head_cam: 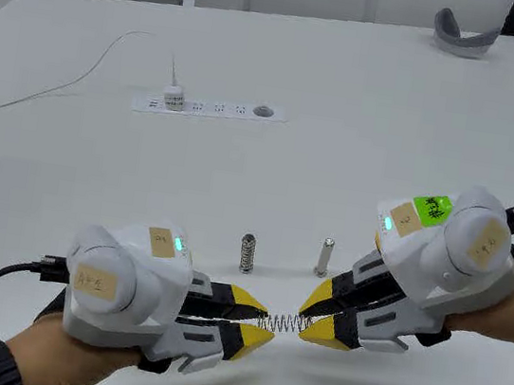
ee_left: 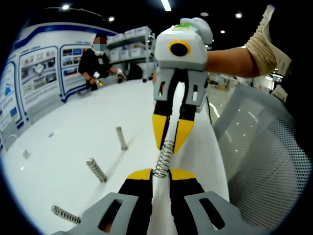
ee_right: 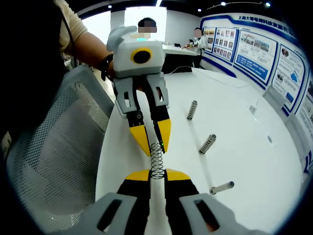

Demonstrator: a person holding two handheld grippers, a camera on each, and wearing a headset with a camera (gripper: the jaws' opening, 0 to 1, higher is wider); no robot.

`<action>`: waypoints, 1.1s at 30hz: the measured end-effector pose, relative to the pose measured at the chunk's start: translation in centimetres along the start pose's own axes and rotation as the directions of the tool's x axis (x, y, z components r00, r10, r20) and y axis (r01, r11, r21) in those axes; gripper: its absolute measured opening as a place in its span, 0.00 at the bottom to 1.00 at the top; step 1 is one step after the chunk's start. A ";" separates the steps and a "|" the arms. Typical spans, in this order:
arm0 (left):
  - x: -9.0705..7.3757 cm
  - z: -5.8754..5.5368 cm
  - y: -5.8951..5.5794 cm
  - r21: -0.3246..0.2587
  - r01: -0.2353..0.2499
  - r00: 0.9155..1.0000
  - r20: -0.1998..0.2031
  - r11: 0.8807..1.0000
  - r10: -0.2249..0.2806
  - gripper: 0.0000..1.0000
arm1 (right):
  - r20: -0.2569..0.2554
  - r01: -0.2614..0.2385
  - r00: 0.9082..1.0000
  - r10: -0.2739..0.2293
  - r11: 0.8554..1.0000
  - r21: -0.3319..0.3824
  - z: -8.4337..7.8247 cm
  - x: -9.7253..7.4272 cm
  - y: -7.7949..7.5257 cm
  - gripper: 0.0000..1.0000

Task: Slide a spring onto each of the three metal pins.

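Spring (head_cam: 282, 322) for the last pin hangs just above the table's (head_cam: 391, 125) near edge, bridging the two claws. The left claw (head_cam: 267, 323) is clamped on one end and the right claw (head_cam: 304, 322) on the other. Beyond them, toward the table's middle, the bare pin (head_cam: 325, 257) stands upright with a sprung pin (head_cam: 247, 253) near it. The right gripper view shows a second sprung pin (ee_right: 192, 110) farther along the row, so one pin looks left to fill. The risk lies in the handover: if either claw lets go while the coil is pulled or bent, it could snap free and roll off the near edge. A grip crushing the open end would block it from the pin, and a skewed approach could tip that pin.
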State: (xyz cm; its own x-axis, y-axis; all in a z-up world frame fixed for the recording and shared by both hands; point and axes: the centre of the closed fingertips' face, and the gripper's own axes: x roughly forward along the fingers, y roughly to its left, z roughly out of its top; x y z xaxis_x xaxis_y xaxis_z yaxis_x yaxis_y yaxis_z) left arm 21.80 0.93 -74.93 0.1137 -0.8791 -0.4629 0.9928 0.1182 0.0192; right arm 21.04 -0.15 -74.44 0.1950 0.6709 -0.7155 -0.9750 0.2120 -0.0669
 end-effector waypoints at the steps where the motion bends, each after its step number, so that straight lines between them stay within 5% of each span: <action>1: 0.0 0.0 0.0 0.002 0.002 1.000 -0.001 1.000 -0.002 0.12 | 0.001 -0.001 1.000 0.001 1.000 -0.001 0.2 -0.1 0.0 0.11; 19: 0.4 0.1 -0.1 0.006 0.002 1.000 -0.007 1.000 -0.002 0.12 | 0.075 0.019 0.997 -0.016 0.999 -0.037 3.3 -0.8 0.2 0.11; 33: 0.6 1.3 -0.1 0.009 0.003 1.000 0.025 1.000 -0.003 0.11 | 0.149 0.050 0.988 -0.044 0.998 -0.037 5.6 -0.9 -0.1 0.12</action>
State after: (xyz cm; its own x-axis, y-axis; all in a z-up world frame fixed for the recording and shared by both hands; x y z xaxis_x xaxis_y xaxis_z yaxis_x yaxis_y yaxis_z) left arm 21.86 -0.19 -74.01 0.1112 -0.8909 -0.4404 0.9935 0.1113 0.0255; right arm 21.60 3.18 -69.94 0.2518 0.7594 -0.6000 -0.9672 0.2193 -0.1283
